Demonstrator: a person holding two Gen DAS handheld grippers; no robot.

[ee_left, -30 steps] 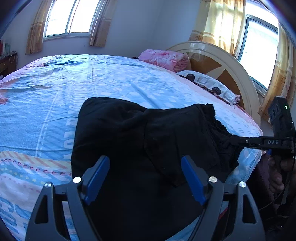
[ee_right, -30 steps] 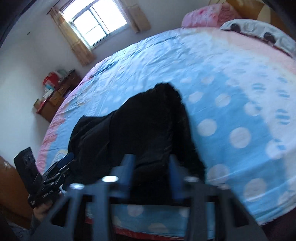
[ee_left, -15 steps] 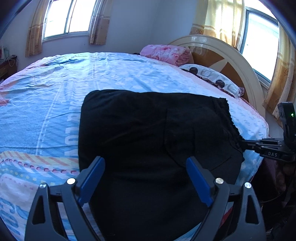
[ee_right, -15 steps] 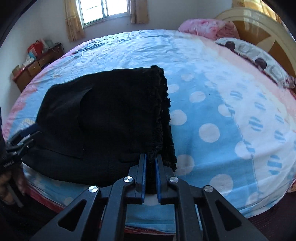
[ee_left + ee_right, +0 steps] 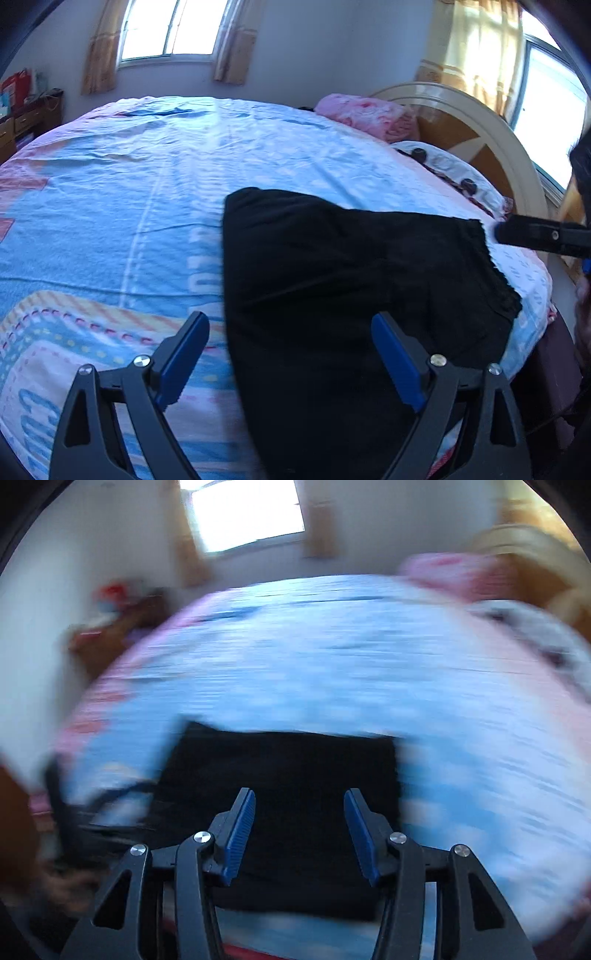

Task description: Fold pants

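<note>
Change: right gripper, clamped on the pants before, now gapes empty.
Left gripper: wide, empty, lower centre.
Count: one pants, two grippers.

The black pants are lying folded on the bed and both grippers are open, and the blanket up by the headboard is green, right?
Almost. The black pants do lie folded on the bed, and the left gripper and right gripper are both open. But the blanket by the headboard is pink, not green; the left wrist view shows it.
</note>
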